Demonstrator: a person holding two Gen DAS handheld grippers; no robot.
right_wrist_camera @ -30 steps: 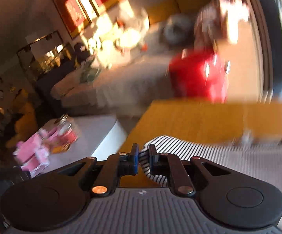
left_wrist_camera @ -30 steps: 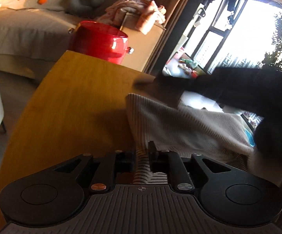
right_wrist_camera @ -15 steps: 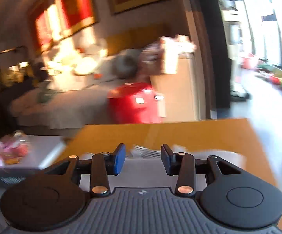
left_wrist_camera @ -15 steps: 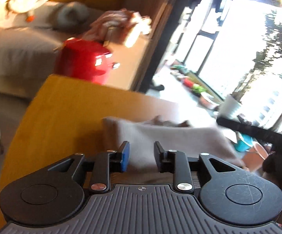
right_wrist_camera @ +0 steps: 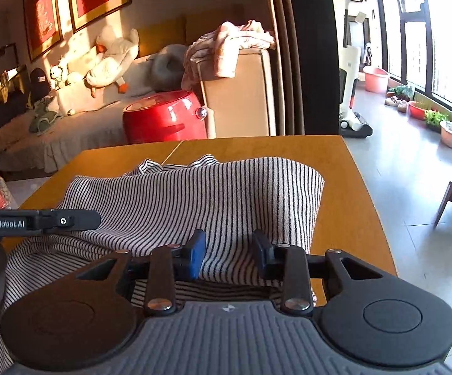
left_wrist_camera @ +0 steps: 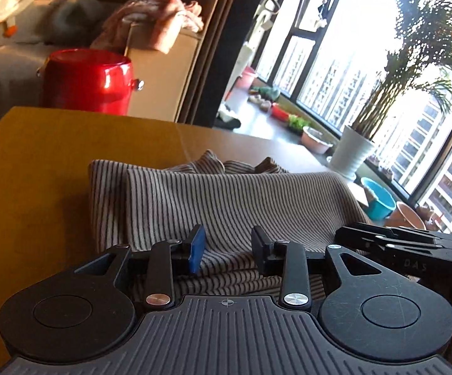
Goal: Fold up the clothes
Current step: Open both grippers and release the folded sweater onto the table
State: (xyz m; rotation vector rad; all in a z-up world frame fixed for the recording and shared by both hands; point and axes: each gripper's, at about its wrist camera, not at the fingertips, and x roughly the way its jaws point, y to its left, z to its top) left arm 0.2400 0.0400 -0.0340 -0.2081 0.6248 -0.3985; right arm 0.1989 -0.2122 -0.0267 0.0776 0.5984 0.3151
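Left gripper [left_wrist_camera: 227, 251] jaws apart, nothing clamped, low over the near edge of the striped garment [left_wrist_camera: 226, 193]. Garment lies folded over on the yellow-brown table [left_wrist_camera: 38, 172], the fold along its far side, collar bunched behind it. Right gripper [right_wrist_camera: 229, 254] jaws apart too, empty, over the same near edge just beside the left one. Red pot [right_wrist_camera: 166, 117] stands beyond the table, sofa [right_wrist_camera: 69, 125] behind it.
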